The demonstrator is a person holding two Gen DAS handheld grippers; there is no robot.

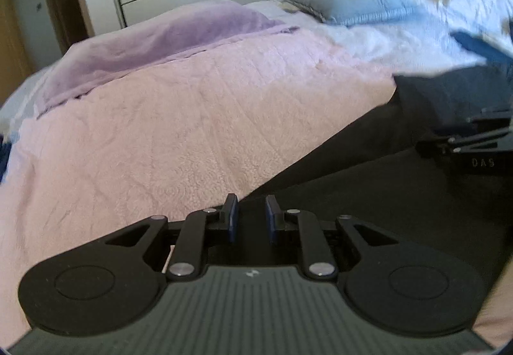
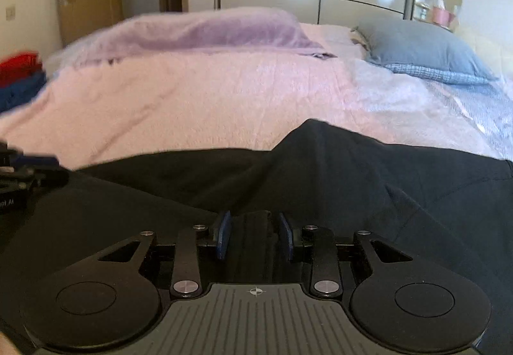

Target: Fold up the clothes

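Two grippers sit at the near edge of the black garment [image 2: 320, 169], which lies on the pink blanket [image 1: 192, 118]. Left gripper [image 1: 251, 217] is partly open, holding nothing clear. Right gripper [image 2: 254, 235] pinches a fold. Uneven pulling could bunch the cloth.

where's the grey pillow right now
The grey pillow lies at the far right end of the bed in the right wrist view, beyond the pink blanket and right of the purple blanket.
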